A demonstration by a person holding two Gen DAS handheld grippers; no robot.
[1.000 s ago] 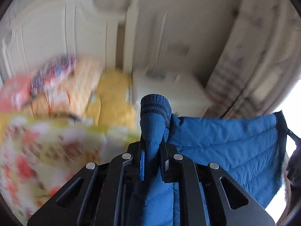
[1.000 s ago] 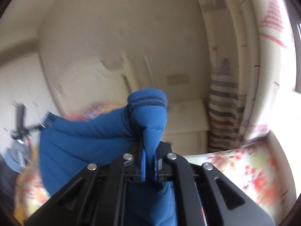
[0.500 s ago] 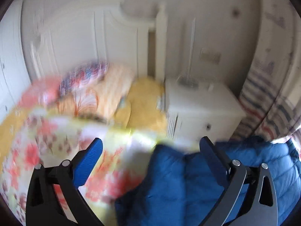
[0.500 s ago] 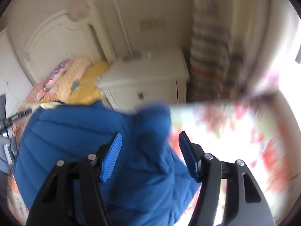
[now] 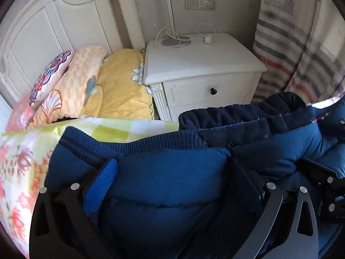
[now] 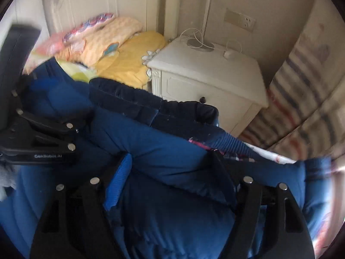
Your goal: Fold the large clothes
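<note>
A blue quilted puffer jacket (image 5: 172,172) with a ribbed hem and dark navy collar lies bunched on the floral bedspread (image 5: 21,161). My left gripper (image 5: 174,172) is open, its jaws spread wide over the padding, pressed into it. My right gripper (image 6: 172,166) is open too, jaws astride a fold of the same jacket (image 6: 161,146). The left gripper (image 6: 43,138) shows at the left of the right wrist view; the right gripper's body (image 5: 323,183) shows at the right of the left wrist view.
A white nightstand (image 5: 200,64) with a lamp base and charger cable stands beyond the bed. Yellow and patterned pillows (image 5: 120,90) lie against the white headboard (image 5: 54,21). A striped curtain (image 5: 301,54) hangs at the right.
Both grippers went from shut on jacket cuffs held up in the air to open. The jacket dropped onto the bed, and both grippers now sit low on it.
</note>
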